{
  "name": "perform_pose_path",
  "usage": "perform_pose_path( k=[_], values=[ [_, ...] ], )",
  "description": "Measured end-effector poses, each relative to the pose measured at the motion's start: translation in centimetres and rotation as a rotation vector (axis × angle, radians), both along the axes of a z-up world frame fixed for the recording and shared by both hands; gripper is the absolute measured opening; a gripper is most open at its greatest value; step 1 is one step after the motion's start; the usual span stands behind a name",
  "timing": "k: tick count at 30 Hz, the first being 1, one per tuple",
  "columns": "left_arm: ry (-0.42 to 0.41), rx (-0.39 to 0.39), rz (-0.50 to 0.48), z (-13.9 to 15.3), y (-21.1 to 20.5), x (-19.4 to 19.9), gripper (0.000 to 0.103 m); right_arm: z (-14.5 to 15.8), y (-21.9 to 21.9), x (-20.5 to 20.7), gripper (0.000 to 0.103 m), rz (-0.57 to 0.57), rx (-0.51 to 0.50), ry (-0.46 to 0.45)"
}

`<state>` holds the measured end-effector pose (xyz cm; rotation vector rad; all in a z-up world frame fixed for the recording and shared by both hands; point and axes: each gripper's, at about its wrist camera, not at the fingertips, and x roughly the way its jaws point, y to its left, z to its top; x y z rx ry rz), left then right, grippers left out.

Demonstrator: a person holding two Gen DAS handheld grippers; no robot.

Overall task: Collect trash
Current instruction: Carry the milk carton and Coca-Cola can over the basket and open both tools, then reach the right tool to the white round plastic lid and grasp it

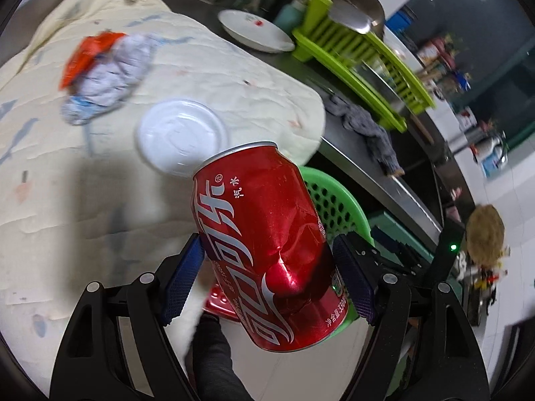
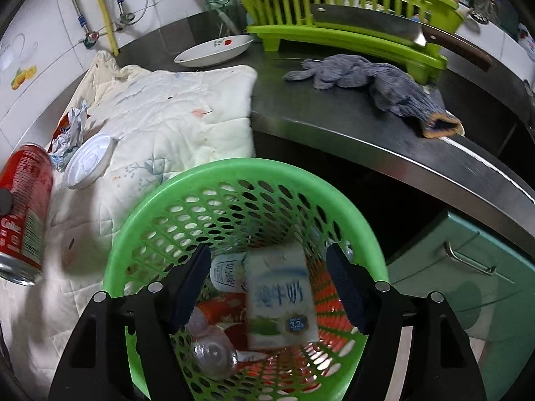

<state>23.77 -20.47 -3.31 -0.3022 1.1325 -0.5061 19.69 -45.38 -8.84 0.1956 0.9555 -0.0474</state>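
Left claw (image 1: 267, 277): blue pads clamped on a dented red aluminium soda can (image 1: 267, 244), held tilted, top end pointing away, off the cloth. Same can shows at the left edge of the right wrist view (image 2: 23, 210). Just behind the can, the rim of a green perforated plastic basket (image 1: 331, 200) shows.

Right claw (image 2: 267, 287): fingers apart, nothing between the pads, hanging over the basket mouth (image 2: 234, 180). Basket contents: white milk carton with blue print (image 2: 281, 300) lying flat in the middle, a small white cup-like container (image 2: 227, 274) just beside it on the left, a clear plastic bottle (image 2: 214, 351) nearer the camera, orange-red packaging (image 2: 227, 310) underneath. Blurred, can't read more.

Left of the basket, cream quilted cloth (image 2: 174, 117) spread over the steel desk (image 2: 367, 127). On the cloth: white round plastic lid (image 1: 182, 137), then further back crumpled white paper (image 1: 110, 77) touching an orange wrapper (image 1: 87, 56).

Farther along the desk: grey knitted glove (image 2: 374, 80), white shallow dish (image 2: 214, 50) with a red print, lime-green plastic dish rack (image 2: 334, 10) with a wood-handled cleaver (image 2: 384, 23) resting across it.
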Motion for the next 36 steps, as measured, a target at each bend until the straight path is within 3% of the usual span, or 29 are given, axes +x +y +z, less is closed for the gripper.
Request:
perform_pose_path(
  k=[7,21,25,36],
  values=[
    [0.019,0.033,-0.081,-1.9,-4.6,-0.3,0.077,1.7,-1.1,-2.1,0.069,0.003,0.004,-0.047],
    [-0.042,0.2,-0.199,-4.3,-11.1,-0.6,0.079,2.9,-2.1,-4.3,0.069,0.011,0.035,-0.093],
    [-0.064,0.229,-0.207,-4.5,-11.7,-0.5,0.079,3.0,-2.2,-4.7,0.069,0.011,0.042,-0.096],
    [-0.104,0.21,-0.197,-3.3,-9.4,-1.2,0.08,3.7,-0.6,-4.6,0.069,0.04,0.043,-0.109]
  ],
)
